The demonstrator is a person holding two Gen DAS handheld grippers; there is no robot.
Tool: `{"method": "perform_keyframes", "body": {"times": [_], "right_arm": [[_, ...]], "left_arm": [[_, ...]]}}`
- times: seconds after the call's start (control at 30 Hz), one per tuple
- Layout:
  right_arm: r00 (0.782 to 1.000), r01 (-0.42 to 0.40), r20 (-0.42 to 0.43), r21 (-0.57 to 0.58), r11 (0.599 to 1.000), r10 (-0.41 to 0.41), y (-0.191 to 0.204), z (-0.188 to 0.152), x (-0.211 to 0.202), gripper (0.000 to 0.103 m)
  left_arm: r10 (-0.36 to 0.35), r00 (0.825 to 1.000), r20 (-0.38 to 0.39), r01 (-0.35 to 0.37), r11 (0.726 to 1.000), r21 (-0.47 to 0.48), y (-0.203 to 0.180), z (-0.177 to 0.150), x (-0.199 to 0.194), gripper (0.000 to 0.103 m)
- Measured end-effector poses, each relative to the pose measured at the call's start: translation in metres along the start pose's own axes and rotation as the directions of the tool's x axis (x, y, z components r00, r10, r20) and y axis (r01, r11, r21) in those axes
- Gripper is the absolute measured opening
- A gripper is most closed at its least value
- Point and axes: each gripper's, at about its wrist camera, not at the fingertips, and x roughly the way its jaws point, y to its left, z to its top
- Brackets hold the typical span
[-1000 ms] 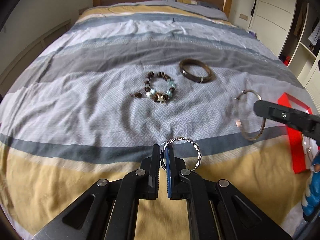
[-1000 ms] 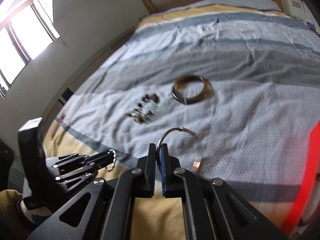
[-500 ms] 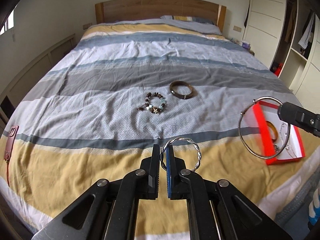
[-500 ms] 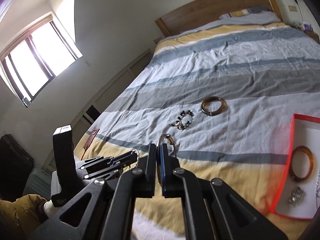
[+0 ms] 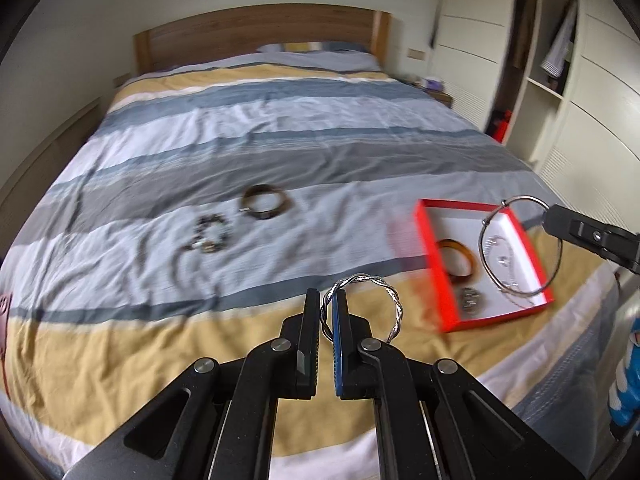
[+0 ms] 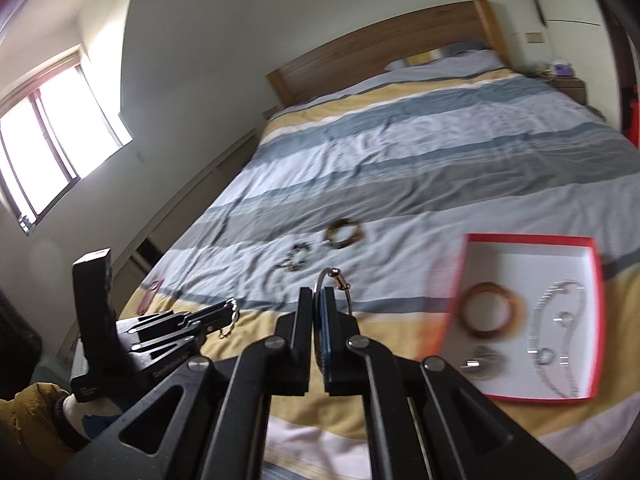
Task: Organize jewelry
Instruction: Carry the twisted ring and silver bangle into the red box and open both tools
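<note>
My left gripper (image 5: 329, 300) is shut on a twisted silver bangle (image 5: 394, 307), held above the yellow stripe of the bed. My right gripper (image 6: 319, 296) is shut on a thin silver hoop bracelet (image 6: 345, 292); in the left wrist view that hoop (image 5: 486, 256) hangs over the red jewelry box (image 5: 434, 264). The box (image 6: 464, 264) holds an amber bangle (image 6: 490, 314), a silver chain (image 6: 556, 328) and a small silver piece (image 6: 482, 362). A dark brown bangle (image 5: 264, 202) and a beaded bracelet (image 5: 210, 236) lie on the bedspread.
The striped bedspread (image 5: 200, 152) runs to a wooden headboard (image 5: 256, 36). White wardrobes (image 5: 592, 92) stand to the right, a window (image 6: 52, 132) to the left. The left gripper also shows in the right wrist view (image 6: 230, 310).
Both grippers have lifted and pulled back from the bedspread with their bracelets. The views have swung right, so the red box now shows in full, with the hoop over it.
</note>
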Motion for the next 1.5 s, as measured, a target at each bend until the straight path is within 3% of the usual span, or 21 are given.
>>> {"method": "perform_keyframes", "body": {"times": [0.33, 0.47, 0.67, 0.87, 1.1, 1.5], "right_arm": [[0.987, 0.160, -0.001, 0.081, 0.984, -0.161, -0.124, 0.019, -0.010, 0.003], [0.977, 0.215, -0.016, 0.097, 0.972, -0.214, -0.176, 0.027, -0.001, 0.003], [0.963, 0.269, -0.047, 0.074, 0.960, -0.266, -0.225, 0.037, 0.025, 0.003], [0.962, 0.265, -0.081, 0.022, 0.964, -0.262, -0.236, 0.031, 0.054, 0.003], [0.973, 0.205, -0.101, -0.018, 0.979, -0.206, -0.224, 0.027, 0.076, 0.004], [0.948, 0.244, -0.196, -0.059, 0.968, -0.251, -0.224, 0.012, 0.094, 0.004]], "left_arm": [[-0.114, 0.990, -0.080, 0.123, 0.985, 0.123, -0.107, 0.044, 0.092, 0.005], [-0.133, 0.984, -0.114, 0.150, 0.977, 0.155, -0.143, 0.060, 0.137, 0.005], [-0.119, 0.980, -0.157, 0.148, 0.972, 0.183, -0.177, 0.076, 0.199, 0.005], [-0.061, 0.979, -0.195, 0.099, 0.976, 0.193, -0.186, 0.078, 0.245, 0.005], [-0.032, 0.975, -0.221, 0.072, 0.983, 0.172, -0.175, 0.074, 0.264, 0.006], [-0.016, 0.970, -0.243, 0.059, 0.984, 0.171, -0.168, 0.070, 0.269, 0.007]]}}
